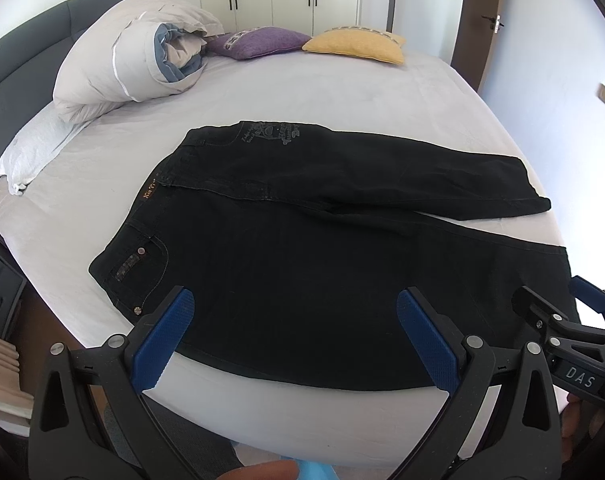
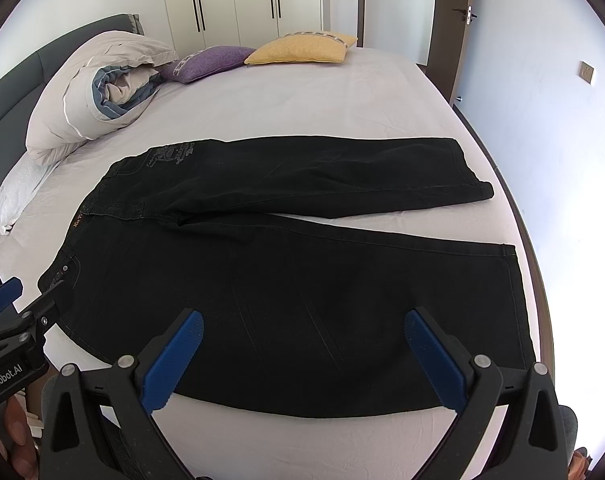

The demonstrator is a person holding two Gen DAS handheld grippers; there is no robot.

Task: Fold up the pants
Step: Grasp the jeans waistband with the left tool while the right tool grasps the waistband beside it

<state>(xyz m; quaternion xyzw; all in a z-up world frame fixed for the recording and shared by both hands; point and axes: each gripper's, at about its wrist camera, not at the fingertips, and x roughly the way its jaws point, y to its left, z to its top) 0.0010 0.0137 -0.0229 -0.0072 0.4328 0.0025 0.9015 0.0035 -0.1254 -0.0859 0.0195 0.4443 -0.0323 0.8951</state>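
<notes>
1. The black denim pants (image 2: 286,280) lie flat on the white-sheeted bed (image 2: 342,96), waistband to the left, legs fanned apart toward the right: laid out, I judge, ready for a first fold.
2. The left gripper (image 1: 294,332) hovers over the near leg by the hip, blue pads wide apart, holding nothing.
3. The right gripper (image 2: 302,356) hangs over the same leg nearer the hem, also spread and empty.
4. Further off, a rolled pale duvet (image 1: 130,64), a purple cushion (image 1: 258,42) and a yellow cushion (image 1: 356,46) stay clear of the work.
</notes>
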